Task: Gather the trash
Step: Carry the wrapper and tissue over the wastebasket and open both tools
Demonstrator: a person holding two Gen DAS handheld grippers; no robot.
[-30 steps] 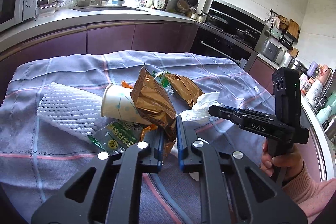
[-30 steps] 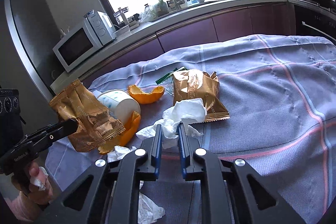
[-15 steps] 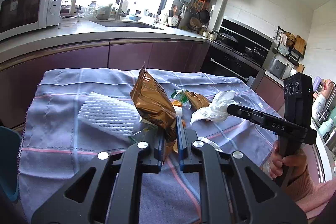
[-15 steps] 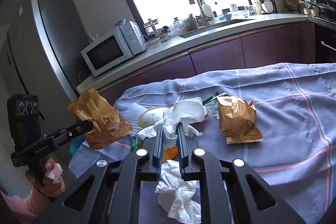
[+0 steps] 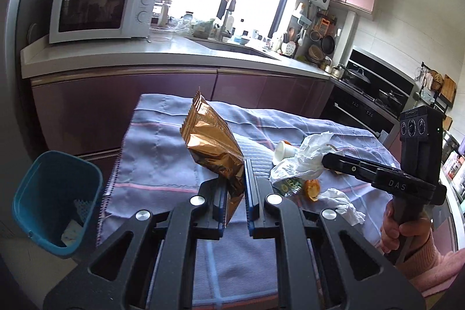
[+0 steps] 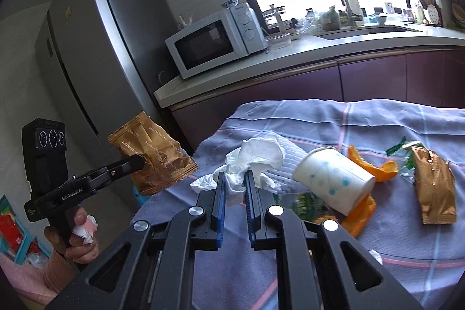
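My left gripper (image 5: pixel 235 173) is shut on a gold foil snack wrapper (image 5: pixel 215 147), held up above the left end of the cloth-covered table (image 5: pixel 162 159). From the right wrist view the same wrapper (image 6: pixel 154 159) hangs in the left gripper (image 6: pixel 139 161) beyond the table's edge. My right gripper (image 6: pixel 234 182) is shut on a crumpled white tissue (image 6: pixel 255 156), lifted over the table. A teal bin (image 5: pixel 55 193) stands on the floor at the table's left end, below and left of the wrapper.
On the cloth lie a paper cup (image 6: pixel 331 179), orange peels (image 6: pixel 375 164), a second gold wrapper (image 6: pixel 436 188), a white foam net (image 6: pixel 290 153), a green wrapper (image 6: pixel 308 202) and another tissue (image 5: pixel 343 205). A fridge (image 6: pixel 96 48) and a counter with a microwave (image 5: pixel 98 10) stand behind.
Both grippers rose off the table and swung left toward its end, each carrying its piece of trash. The teal bin has come into the left wrist view.
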